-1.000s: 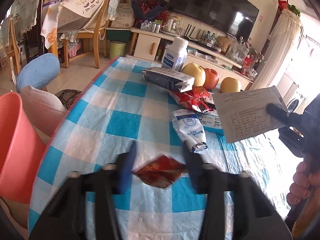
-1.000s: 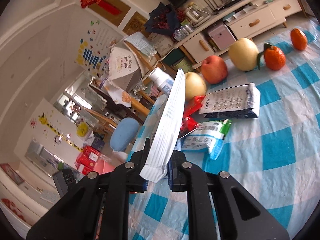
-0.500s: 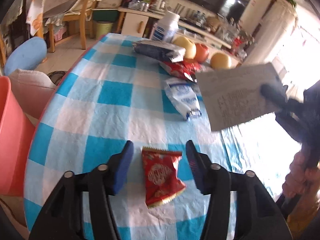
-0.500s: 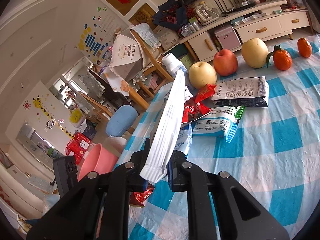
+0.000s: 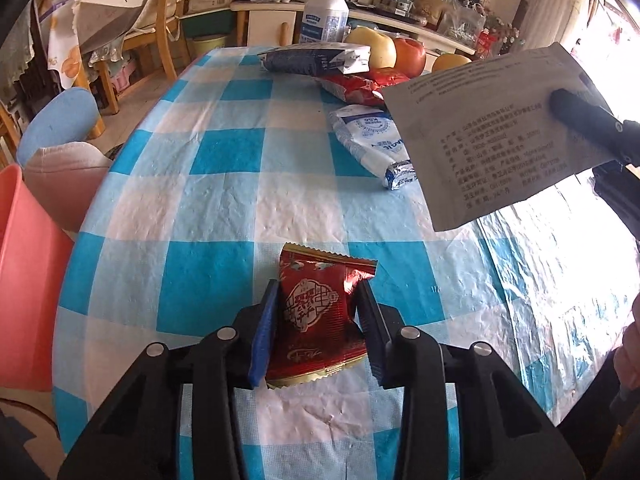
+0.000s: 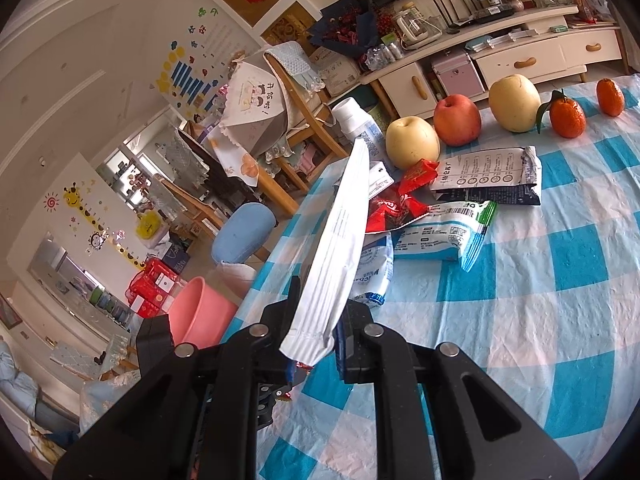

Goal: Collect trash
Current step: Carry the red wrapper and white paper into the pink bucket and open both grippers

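Note:
A red snack wrapper [image 5: 316, 316] lies on the blue-and-white checked tablecloth [image 5: 224, 200], between the fingers of my left gripper [image 5: 318, 300]. The jaws have closed in and touch both of its sides. My right gripper [image 6: 316, 316] is shut on a white printed packet [image 6: 340, 240] and holds it in the air above the table. That packet also shows in the left wrist view [image 5: 492, 128]. More wrappers lie further off: a white and blue pouch [image 5: 372, 140], red wrappers [image 5: 356, 86] and a dark bag [image 5: 316, 58].
A pink bin [image 5: 20, 280] stands beside the table's left edge and also shows in the right wrist view [image 6: 198, 308]. Apples [image 6: 456, 120], pears, oranges [image 6: 566, 116] and a white bottle [image 5: 325, 14] stand at the far end. Chairs and a blue stool [image 5: 56, 120] stand left.
My left gripper moved forward over the red wrapper and its jaws closed from wide open onto the wrapper's sides. My right gripper kept hold of the white packet and shifted slightly.

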